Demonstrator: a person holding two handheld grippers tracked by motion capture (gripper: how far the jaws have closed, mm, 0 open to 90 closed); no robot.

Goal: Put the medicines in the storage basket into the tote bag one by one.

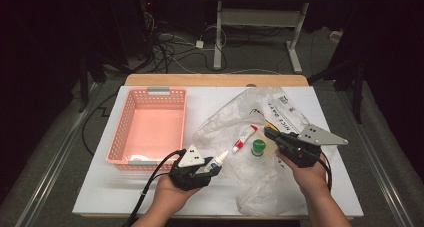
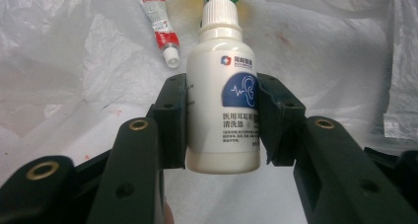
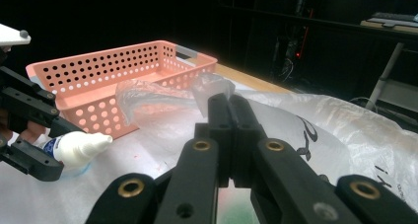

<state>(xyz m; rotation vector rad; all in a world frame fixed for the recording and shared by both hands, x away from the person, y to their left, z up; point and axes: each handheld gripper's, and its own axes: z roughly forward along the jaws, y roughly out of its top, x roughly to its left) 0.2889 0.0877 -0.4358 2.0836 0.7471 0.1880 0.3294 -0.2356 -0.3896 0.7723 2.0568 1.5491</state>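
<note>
Two grippers are held over a white table (image 1: 100, 197); the left gripper (image 1: 212, 167) is clamped on a white dropper bottle (image 2: 223, 105), its jaws pressed against the bottle's two sides, as is seen in the left gripper view; the bottle's ribbed white cap points away from the hand, toward a clear plastic bag (image 1: 250, 187) that is spread over the right half of the table; a blue ear emblem and printed text are carried on the bottle's label. The right gripper (image 1: 268, 132) is held over the bag, and in the right gripper view its jaws are closed together on a raised fold of the clear plastic; the film is lifted above the table at that point. A small white tube with a red band (image 1: 245, 138) is seen lying at the bag, just left of a green-capped item (image 1: 258, 147); whether they lie on the film or under it cannot be told. A pink perforated basket (image 1: 127, 112) is set on the left half of the table, apart from the bag's edge; something pale is seen at its near corner, too small to identify. Black cables trail from both grippers toward the person's forearms.
</note>
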